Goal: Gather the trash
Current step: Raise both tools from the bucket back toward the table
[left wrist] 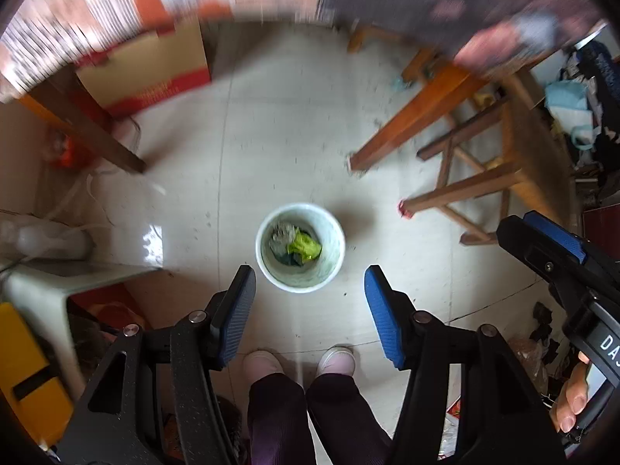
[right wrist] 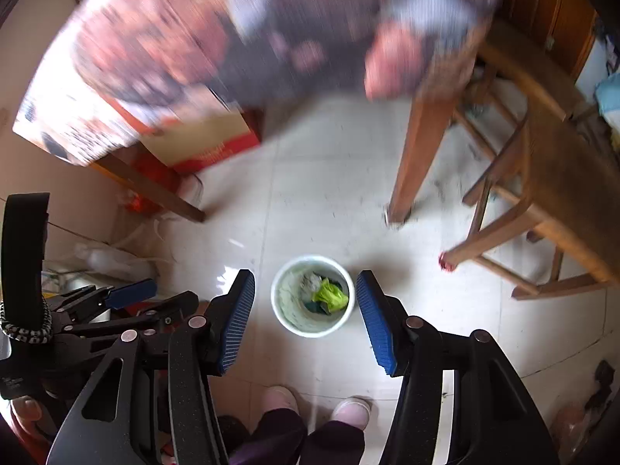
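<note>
Directly below both hand-held grippers a white bin (left wrist: 300, 247) is seen standing on the tiled floor (left wrist: 271, 116), with a green wrapper (left wrist: 304, 247) and some grey scraps lying at its bottom. The left hand-held gripper (left wrist: 310, 310) is held with its jaws parted and nothing between them; the right hand-held gripper (right wrist: 306, 319) is likewise spread and empty. Both are pointed steeply downward, and in each wrist view the bin is framed between the fingertips, well apart from them. From the right wrist view the bin looks slightly more centred, so neither hand can be judged clearly nearer. No loose trash is made out on the floor beside the bin. A wooden stool (left wrist: 484, 178) stands off to one side, and the blurred surface (right wrist: 174, 38) above is where any remaining trash would probably be found.
</note>
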